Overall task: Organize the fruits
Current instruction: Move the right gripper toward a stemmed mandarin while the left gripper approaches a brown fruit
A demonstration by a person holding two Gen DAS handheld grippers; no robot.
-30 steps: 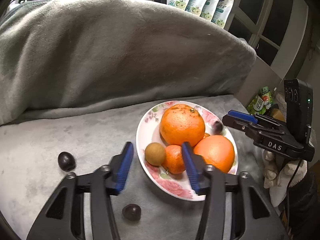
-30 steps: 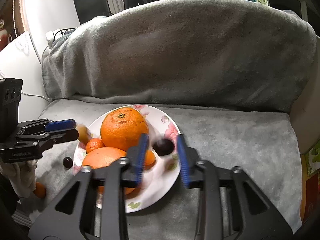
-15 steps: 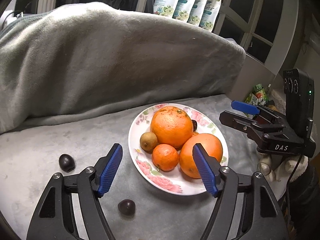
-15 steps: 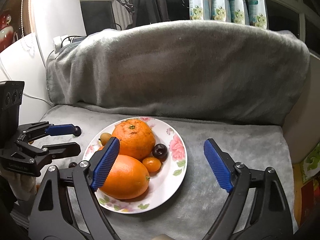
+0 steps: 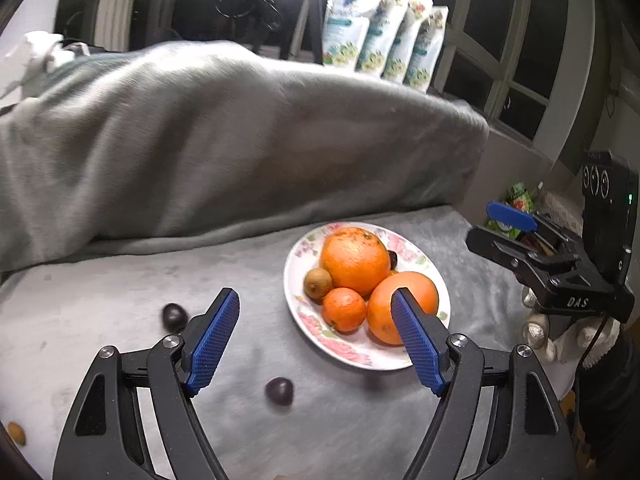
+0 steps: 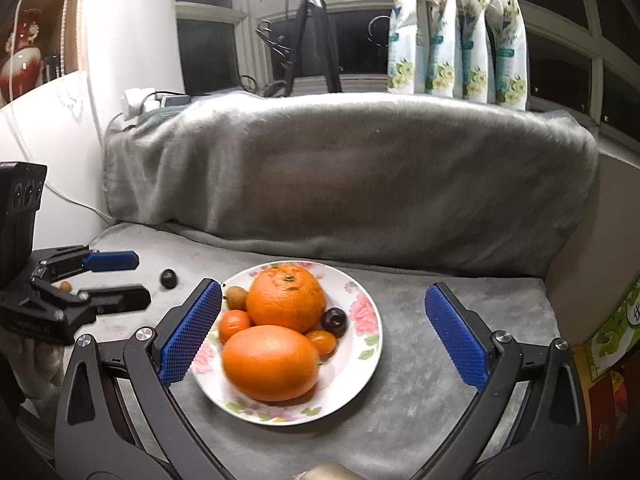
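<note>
A flowered plate (image 5: 424, 256) (image 6: 366, 330) on the grey blanket holds two big oranges (image 5: 354, 260) (image 6: 270, 362), a small mandarin (image 5: 344, 309), a brown kiwi-like fruit (image 5: 318, 283), a kumquat (image 6: 322, 342) and a dark plum (image 6: 334, 321). Two dark plums (image 5: 175, 317) (image 5: 279, 391) and a small orange fruit (image 5: 16, 434) lie on the blanket left of the plate. My left gripper (image 5: 316, 340) is open and empty, held back from the plate. My right gripper (image 6: 322, 338) is open and empty, above the plate's near side.
A blanket-covered backrest (image 5: 224, 140) rises behind the seat. Several pouches (image 6: 452, 40) and a tripod (image 6: 312, 32) stand on the window sill. A green package (image 6: 616, 332) sits at the right edge of the seat.
My right gripper opened, left a dark plum on the plate and drew back. My left gripper opened wide and pulled back and left from the plate.
</note>
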